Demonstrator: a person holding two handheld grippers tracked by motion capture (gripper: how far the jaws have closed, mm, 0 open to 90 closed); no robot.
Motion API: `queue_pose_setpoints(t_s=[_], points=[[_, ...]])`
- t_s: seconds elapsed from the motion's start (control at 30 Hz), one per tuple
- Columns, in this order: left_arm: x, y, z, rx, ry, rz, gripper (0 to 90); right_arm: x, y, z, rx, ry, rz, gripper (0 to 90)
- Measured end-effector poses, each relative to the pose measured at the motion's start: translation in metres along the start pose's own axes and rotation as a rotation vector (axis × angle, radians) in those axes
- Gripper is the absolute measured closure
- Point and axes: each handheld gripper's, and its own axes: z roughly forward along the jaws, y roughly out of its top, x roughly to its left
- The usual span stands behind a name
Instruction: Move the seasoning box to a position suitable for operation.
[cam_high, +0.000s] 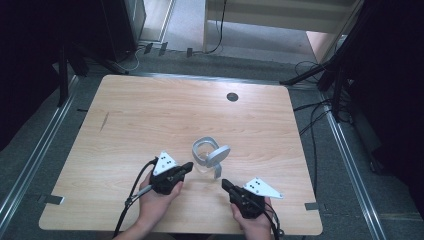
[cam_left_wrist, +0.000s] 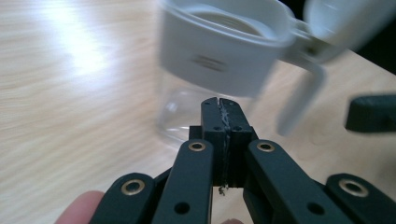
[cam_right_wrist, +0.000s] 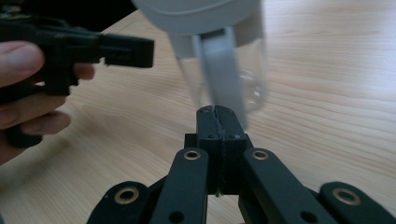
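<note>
Tongs first: the left tongs (cam_left_wrist: 218, 105) and right tongs (cam_right_wrist: 218, 113) are both pressed together, holding nothing, just short of the jug (cam_high: 208, 159) standing mid-worktop (cam_high: 140, 110) between them. Clear body and grey plastic collar look light, rigid, slippery, perhaps breakable; its grey handle (cam_right_wrist: 224, 70) seems the surest hold. A small collar mark is too blurred to read.

gripping the left gripper (cam_high: 186, 167) in the left hand (cam_high: 156, 204), jaws pressed together, pointing right and forward; holding the right gripper (cam_high: 226, 184) in the right hand (cam_high: 256, 225), jaws likewise closed, pointing left and forward.
</note>
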Motion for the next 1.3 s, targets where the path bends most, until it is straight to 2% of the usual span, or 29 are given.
queue_pose_setpoints(t_s=[0.03,0.07,0.13,0.23,0.3,0.43,0.5,0.57,0.67,0.7,0.77,0.83,0.93,1.03,1.1,1.13,1.23,1.27,1.3], points=[[0.003,0.001,0.0,-0.003,0.002,-0.001,90.0,0.006,0.002,0.008,0.004,0.017,-0.007,90.0],[0.007,0.002,-0.001,-0.005,0.009,-0.006,90.0,0.006,0.002,0.008,0.004,0.017,-0.007,90.0],[0.015,0.006,0.0,-0.015,0.017,-0.022,90.0,0.011,0.006,0.019,-0.002,0.032,-0.018,90.0],[0.021,0.009,0.001,-0.028,0.023,-0.038,90.0,0.012,0.01,0.027,-0.006,0.024,-0.027,90.0],[0.027,0.014,0.004,-0.037,0.007,-0.057,90.0,0.01,0.013,0.028,-0.011,0.018,-0.017,90.0],[0.029,0.019,0.006,-0.044,-0.004,-0.056,90.0,0.004,0.016,0.027,-0.024,0.006,-0.016,90.0],[0.029,0.021,0.008,-0.049,-0.009,-0.058,90.0,-0.006,0.02,0.026,-0.037,-0.011,0.003,90.0],[0.03,0.022,0.01,-0.048,-0.012,-0.064,90.0,-0.009,0.021,0.026,-0.04,-0.017,0.002,90.0],[0.031,0.023,0.014,-0.039,-0.012,-0.071,90.0,-0.02,0.027,0.031,-0.047,-0.037,0.004,90.0],[0.031,0.024,0.017,-0.031,-0.01,-0.064,90.0,-0.028,0.031,0.035,-0.05,-0.033,0.032,90.0],[0.031,0.025,0.018,-0.03,-0.008,-0.062,90.0,-0.031,0.033,0.037,-0.053,-0.029,0.038,90.0],[0.032,0.026,0.02,-0.026,-0.007,-0.057,90.0,-0.037,0.038,0.041,-0.054,-0.044,0.023,90.0],[0.033,0.03,0.026,-0.017,-0.003,-0.051,90.0,-0.046,0.05,0.05,-0.049,-0.04,0.001,90.0],[0.034,0.032,0.029,-0.017,-0.004,-0.046,90.0,-0.052,0.056,0.054,-0.042,-0.048,0.002,90.0],[0.034,0.034,0.032,-0.025,-0.008,-0.059,90.0,-0.061,0.059,0.06,-0.04,-0.051,0.005,90.0],[0.034,0.037,0.035,-0.03,-0.004,-0.062,89.7,-0.07,0.062,0.067,-0.032,-0.071,0.017,90.0],[0.034,0.04,0.04,-0.049,0.006,-0.055,89.8,-0.081,0.065,0.071,-0.049,-0.104,0.045,89.9],[0.035,0.042,0.042,-0.051,0.005,-0.056,89.8,-0.083,0.065,0.07,-0.057,-0.113,0.067,89.9],[0.035,0.042,0.042,-0.051,0.005,-0.056,89.8,-0.083,0.065,0.07,-0.057,-0.113,0.067,89.9]])
